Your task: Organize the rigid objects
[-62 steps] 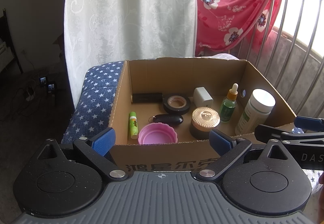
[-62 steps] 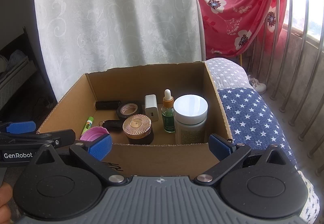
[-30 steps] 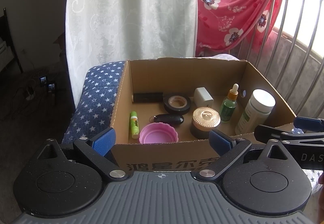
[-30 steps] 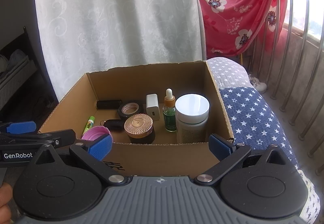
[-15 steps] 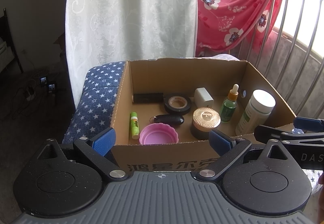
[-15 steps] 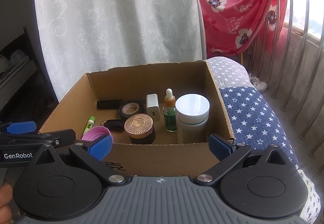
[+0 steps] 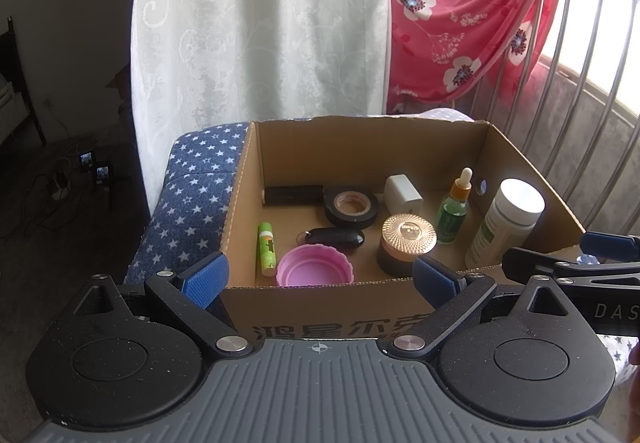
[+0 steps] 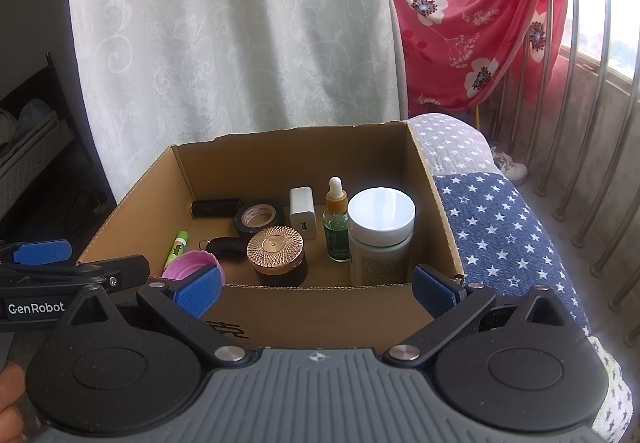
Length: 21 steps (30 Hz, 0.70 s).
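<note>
An open cardboard box [image 7: 372,141] [image 8: 444,227] rests on a star-patterned cushion. Inside lie a black tape roll [image 7: 351,207] [image 8: 258,217], a white charger [image 7: 402,194] [image 8: 303,211], a green dropper bottle [image 7: 453,213] [image 8: 336,222], a white-lidded jar [image 7: 505,225] [image 8: 380,233], a gold-lidded jar [image 7: 407,239] [image 8: 276,253], a pink lid [image 7: 315,266] [image 8: 188,263], a green tube [image 7: 266,249] [image 8: 176,247], a black key fob [image 7: 335,237] [image 8: 226,245] and a black cylinder [image 7: 294,195] [image 8: 216,207]. My left gripper [image 7: 320,273] and right gripper [image 8: 316,285] hover open before the box's near wall, both empty.
A white curtain [image 7: 256,23] hangs behind the box, with a red floral cloth [image 7: 460,15] draped over a metal railing [image 7: 592,55] at the right. The blue starred cushion [image 7: 196,183] [image 8: 496,219] extends on both sides of the box. Dark floor with cables [image 7: 48,179] lies left.
Almost nothing differs; both views have drifted very slightly, and both grippers stay open in front of the box.
</note>
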Available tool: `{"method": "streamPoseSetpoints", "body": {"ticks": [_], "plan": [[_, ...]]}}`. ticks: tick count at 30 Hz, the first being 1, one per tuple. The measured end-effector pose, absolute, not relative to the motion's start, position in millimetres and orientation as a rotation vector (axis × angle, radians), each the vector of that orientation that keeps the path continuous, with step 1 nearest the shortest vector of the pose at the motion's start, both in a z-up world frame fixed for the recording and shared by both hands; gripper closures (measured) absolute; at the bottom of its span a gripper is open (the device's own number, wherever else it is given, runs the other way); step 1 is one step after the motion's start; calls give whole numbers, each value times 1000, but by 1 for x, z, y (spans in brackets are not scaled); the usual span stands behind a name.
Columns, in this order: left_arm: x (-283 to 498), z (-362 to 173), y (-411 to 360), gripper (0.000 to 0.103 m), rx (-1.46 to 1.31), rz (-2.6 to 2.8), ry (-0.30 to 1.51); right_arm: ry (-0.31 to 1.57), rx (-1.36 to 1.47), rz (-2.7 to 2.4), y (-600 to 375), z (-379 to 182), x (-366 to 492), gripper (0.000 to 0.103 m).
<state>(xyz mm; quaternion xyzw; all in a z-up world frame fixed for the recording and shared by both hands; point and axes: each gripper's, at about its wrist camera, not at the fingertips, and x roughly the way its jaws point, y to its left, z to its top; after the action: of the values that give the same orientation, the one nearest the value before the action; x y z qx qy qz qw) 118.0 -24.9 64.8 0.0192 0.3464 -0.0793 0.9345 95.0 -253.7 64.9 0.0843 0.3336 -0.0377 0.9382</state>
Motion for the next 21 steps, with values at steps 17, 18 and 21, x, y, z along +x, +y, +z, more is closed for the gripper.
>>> {"method": "streamPoseSetpoints", "body": {"ticks": [17, 18, 21], "plan": [[117, 65, -25, 4, 38, -162, 708, 682, 173, -77, -253, 66, 94, 0], [117, 65, -25, 4, 38, -161, 707, 682, 173, -77, -253, 66, 95, 0], [117, 65, -25, 4, 38, -161, 707, 682, 172, -77, -253, 66, 95, 0]]}}
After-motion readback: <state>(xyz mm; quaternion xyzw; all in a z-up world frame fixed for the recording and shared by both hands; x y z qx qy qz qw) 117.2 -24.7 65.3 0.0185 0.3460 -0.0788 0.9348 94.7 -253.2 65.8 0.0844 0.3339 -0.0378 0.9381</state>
